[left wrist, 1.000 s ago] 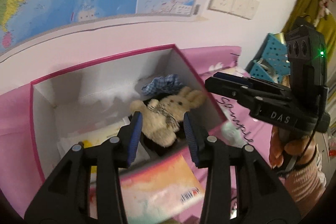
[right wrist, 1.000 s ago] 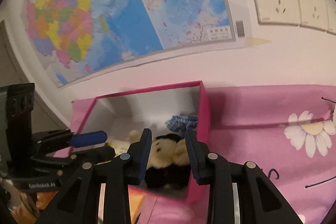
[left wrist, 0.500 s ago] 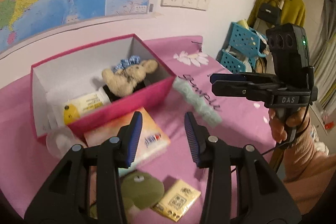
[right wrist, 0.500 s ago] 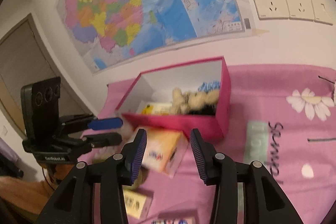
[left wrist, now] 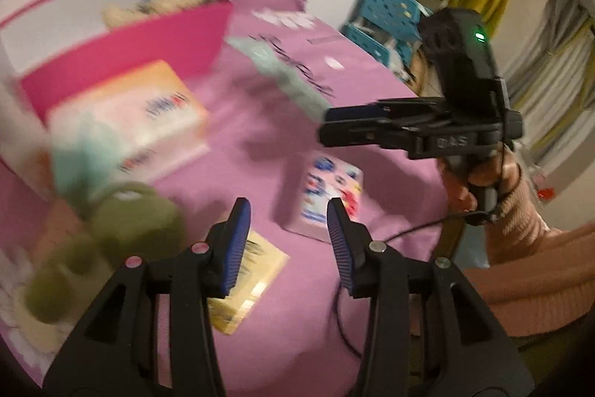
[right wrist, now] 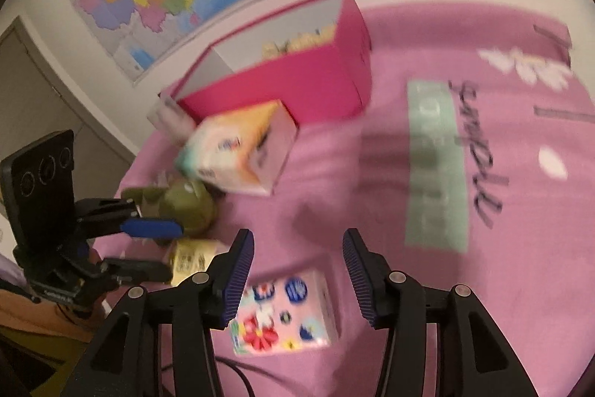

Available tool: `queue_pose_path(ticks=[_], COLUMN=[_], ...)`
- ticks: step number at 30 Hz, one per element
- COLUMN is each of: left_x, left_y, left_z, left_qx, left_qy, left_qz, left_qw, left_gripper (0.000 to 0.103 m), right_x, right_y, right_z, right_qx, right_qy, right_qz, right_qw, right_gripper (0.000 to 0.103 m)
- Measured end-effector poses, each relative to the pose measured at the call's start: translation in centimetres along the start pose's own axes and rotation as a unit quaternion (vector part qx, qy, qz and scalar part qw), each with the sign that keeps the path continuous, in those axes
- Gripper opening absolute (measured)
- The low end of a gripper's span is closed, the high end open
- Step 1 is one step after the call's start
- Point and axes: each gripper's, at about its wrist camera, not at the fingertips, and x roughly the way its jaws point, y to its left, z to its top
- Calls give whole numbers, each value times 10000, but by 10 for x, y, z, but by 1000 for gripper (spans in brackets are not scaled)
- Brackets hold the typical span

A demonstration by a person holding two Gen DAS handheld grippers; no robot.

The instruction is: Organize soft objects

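While both grippers are hanging empty over the pink cloth [right wrist: 502, 285], the scene is reading thus:
Right gripper [right wrist: 297, 266]: jaws have just been opening, nothing between them, likely readying for the flowered packet [right wrist: 284, 315] at 6 o'clock.
Left gripper [left wrist: 286, 240]: partly open, gripping nothing.
Green plush toy [left wrist: 126, 214]: lying at 9 o'clock of the left gripper, outside the box.
Red box [right wrist: 297, 77]: sitting at 12 o'clock, already holding a pale plush, seemingly the collecting place.
Tissue pack [right wrist: 241, 151]: leaning against the box front.
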Motion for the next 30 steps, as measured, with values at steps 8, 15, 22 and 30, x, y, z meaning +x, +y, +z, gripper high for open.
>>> queue_pose_path(ticks=[8, 15, 22, 30], left_x=[34, 52, 52, 52], left_y=[-30, -23, -3, 18], left_z=[-16, -10, 4, 10], left_qx=[169, -83, -342, -582], left_qy=[576, 679, 433, 320], left_qz=[-580, -449, -72, 281], left_qw=[9965, 9967, 9985, 9974], left_gripper=[44, 44, 43, 41], right_x=[4, 9, 12, 15], right_y=[-9, -10, -10, -14], right_z=[-23, -29, -28, -21], right_qx=[253, 349, 545, 662], right_qy=[159, 210, 64, -94], right_qz=[155, 312, 456, 462], right_qw=[9994, 9987, 9974, 9967], right_gripper=[51, 50, 45, 45])
